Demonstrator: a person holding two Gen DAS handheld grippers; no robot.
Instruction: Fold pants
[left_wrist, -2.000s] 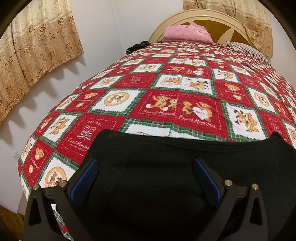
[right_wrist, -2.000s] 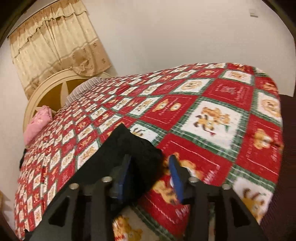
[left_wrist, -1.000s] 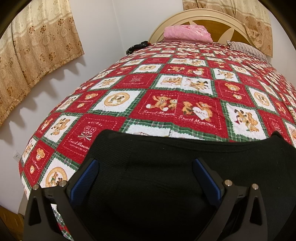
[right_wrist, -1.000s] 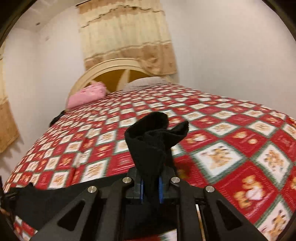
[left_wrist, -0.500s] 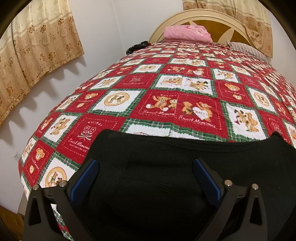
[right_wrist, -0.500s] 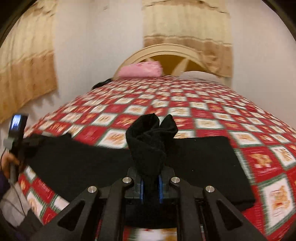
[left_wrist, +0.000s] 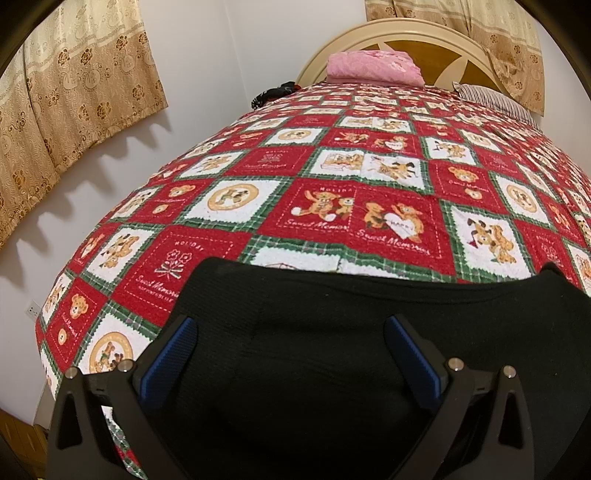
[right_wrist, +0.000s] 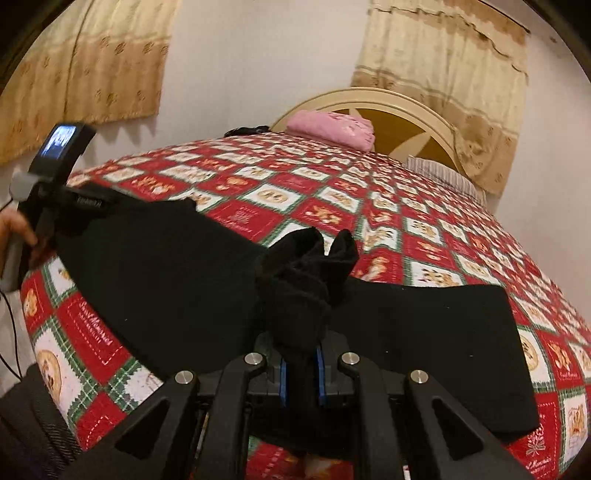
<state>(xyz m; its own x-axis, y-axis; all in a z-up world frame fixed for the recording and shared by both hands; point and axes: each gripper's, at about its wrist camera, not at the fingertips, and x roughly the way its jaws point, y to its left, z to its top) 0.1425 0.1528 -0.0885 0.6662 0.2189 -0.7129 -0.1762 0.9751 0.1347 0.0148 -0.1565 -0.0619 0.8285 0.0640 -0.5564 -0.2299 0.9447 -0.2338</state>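
1. Along the foot edge of the bed, black pants (right_wrist: 177, 280) lie spread across the red, white and green patchwork quilt (left_wrist: 369, 206), one long dark band from the left corner toward the right corner.
2. The cloth is plain black with a fine knit-like grain; in the left wrist view it lies mostly flat, with a soft crease line running across it and a rounded corner (left_wrist: 207, 266) near the quilt's left edge.
3. The left gripper (left_wrist: 295, 350) sits over this left end of the pants (left_wrist: 332, 332), its blue-padded jaws spread wide apart with black cloth lying between them and nothing pinched.
4. The right gripper (right_wrist: 300, 380) has its jaws closed tight on a bunched piece of the pants, which stands up from the pads as a crumpled tuft (right_wrist: 306, 273) with two small peaks.
5. Behind that tuft the rest of the garment stays flat on the quilt; its right end (right_wrist: 480, 350) reaches toward the quilt's right edge.
6. At the head of the bed, a pink folded cloth (left_wrist: 373, 66) rests against the cream headboard (left_wrist: 424, 33), with a striped pillow (left_wrist: 495, 103) beside it.
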